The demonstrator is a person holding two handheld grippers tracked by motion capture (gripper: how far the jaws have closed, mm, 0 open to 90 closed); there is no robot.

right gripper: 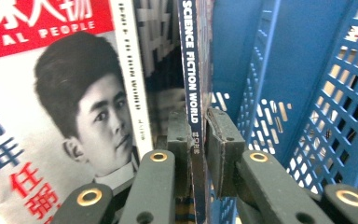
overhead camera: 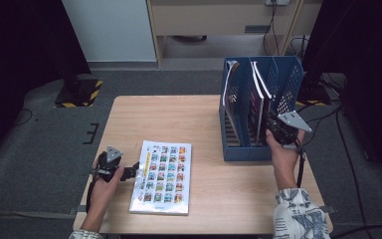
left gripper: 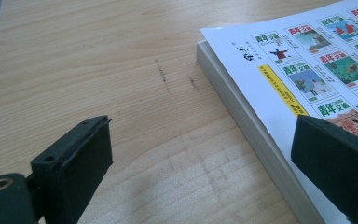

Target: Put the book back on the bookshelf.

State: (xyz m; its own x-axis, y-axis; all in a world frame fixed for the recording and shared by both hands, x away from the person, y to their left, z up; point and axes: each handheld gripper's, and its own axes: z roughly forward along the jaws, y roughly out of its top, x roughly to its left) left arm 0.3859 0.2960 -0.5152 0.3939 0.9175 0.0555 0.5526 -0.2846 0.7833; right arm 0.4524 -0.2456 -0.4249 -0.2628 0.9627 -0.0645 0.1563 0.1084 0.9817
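Fingers (right gripper: 221, 149) of our right gripper (right gripper: 196, 154) are pressing together on the spine of a thin magazine (right gripper: 193, 70) lettered "SCIENCE FICTION WORLD", one pad on each side of it with no gap showing. We are holding this magazine upright inside the blue file rack (overhead camera: 258, 107), whose perforated walls (right gripper: 326, 107) are rising to the right in the right gripper view. A second magazine (right gripper: 56, 116), bearing a red masthead and a portrait cover, is standing just beside it to the left in that view. In the high view the right gripper (overhead camera: 281, 132) is sitting at the near end of the rack, over its right-hand compartments, with our right hand (overhead camera: 284, 154) behind it; the rack is standing on the far right part of the wooden surface (overhead camera: 179, 119). Fingers (left gripper: 74, 163) of our left gripper (left gripper: 200, 172) are standing wide apart and gripping nothing. One of them is hanging over bare wood and the other is reaching over the edge of a thick white book (left gripper: 279, 88). This book (overhead camera: 163, 177), its cover printed with rows of small coloured pictures, is lying flat on the near left part of the surface, well apart from the rack. We are keeping the left gripper (overhead camera: 132, 172) low at the book's left edge, with our left hand (overhead camera: 104, 186) behind it.
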